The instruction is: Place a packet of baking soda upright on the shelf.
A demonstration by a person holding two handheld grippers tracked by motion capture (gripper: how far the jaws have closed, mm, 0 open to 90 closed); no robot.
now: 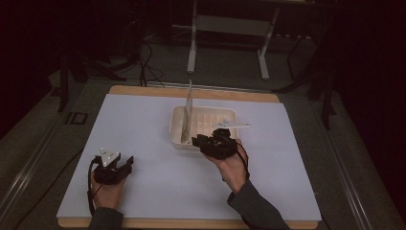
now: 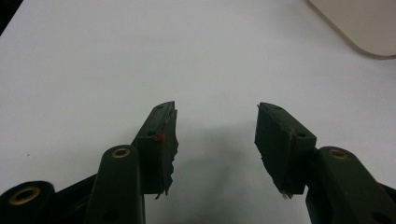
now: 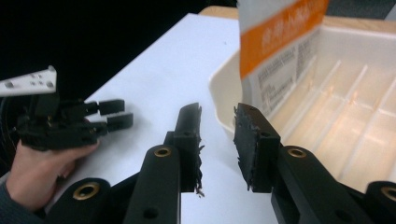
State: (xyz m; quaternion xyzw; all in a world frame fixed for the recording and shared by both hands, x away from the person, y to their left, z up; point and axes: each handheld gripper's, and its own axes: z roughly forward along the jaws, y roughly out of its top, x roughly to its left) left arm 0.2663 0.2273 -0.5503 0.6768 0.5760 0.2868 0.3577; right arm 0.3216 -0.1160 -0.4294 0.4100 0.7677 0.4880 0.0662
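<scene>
Dark floor and the legs of another table surround the desk (image 1: 143, 120), which is covered by a white sheet over a wooden board. Near the front left corner the left gripper (image 1: 125, 165) rests low on the sheet with its jaws spread and nothing between them. Toward the middle of the desk sits a shallow cream tray (image 1: 210, 115) with a flat packet (image 1: 188, 112) standing upright against its left wall. The right gripper (image 1: 197, 140) hangs just at the tray's front left corner, jaws parted and empty, pointing at the packet. I judge the work barely begun: the packet is in the tray, not yet gripped. Its orange-banded print (image 3: 280, 28) is too blurred to read, its top is cut off in the right gripper view, and the dim light hides the tray's floor detail.
</scene>
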